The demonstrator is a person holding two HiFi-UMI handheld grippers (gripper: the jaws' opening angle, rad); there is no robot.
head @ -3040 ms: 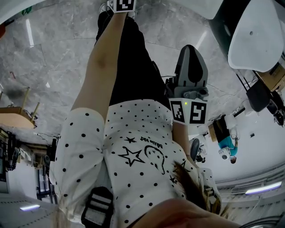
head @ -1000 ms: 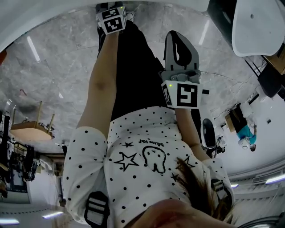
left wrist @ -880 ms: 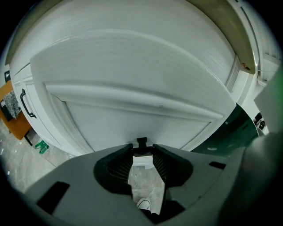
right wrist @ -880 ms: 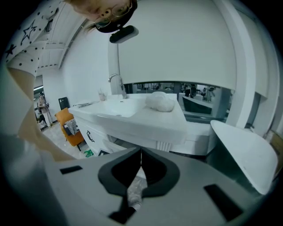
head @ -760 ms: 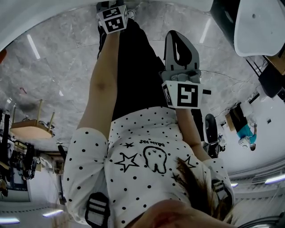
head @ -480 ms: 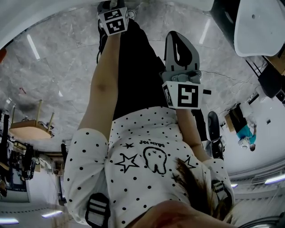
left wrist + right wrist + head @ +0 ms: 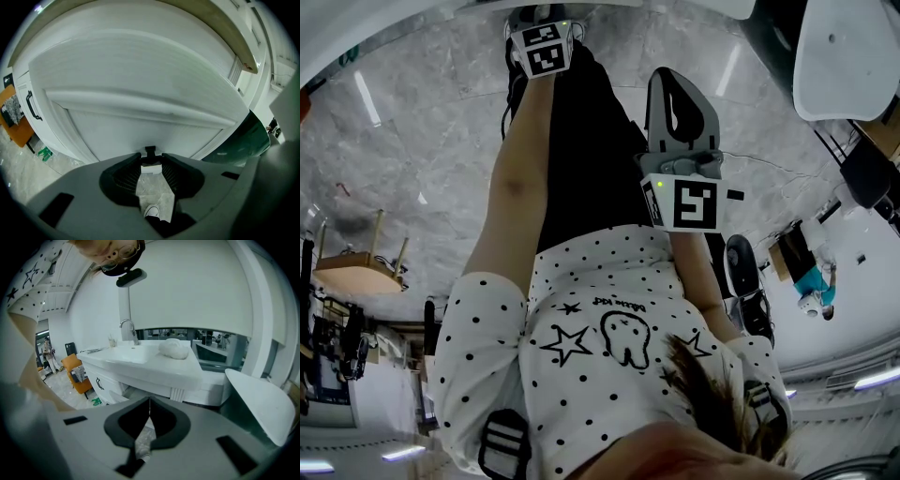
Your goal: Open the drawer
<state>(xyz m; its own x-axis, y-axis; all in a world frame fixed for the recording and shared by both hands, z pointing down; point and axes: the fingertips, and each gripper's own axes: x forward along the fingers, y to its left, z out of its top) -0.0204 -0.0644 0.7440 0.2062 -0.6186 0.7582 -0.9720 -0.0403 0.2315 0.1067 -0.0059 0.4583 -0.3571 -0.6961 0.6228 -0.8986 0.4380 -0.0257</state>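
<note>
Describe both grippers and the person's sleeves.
The left gripper and right gripper are grey moulded shells with dark inner pads. Each bears a white cube with black square markers; the right one's shows a green light. The sleeves are short, white with black dots.

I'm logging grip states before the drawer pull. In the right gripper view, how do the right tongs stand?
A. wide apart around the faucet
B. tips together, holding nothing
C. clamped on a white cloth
B: the grey right tongs meet at their tips, and nothing sits between them.
</note>
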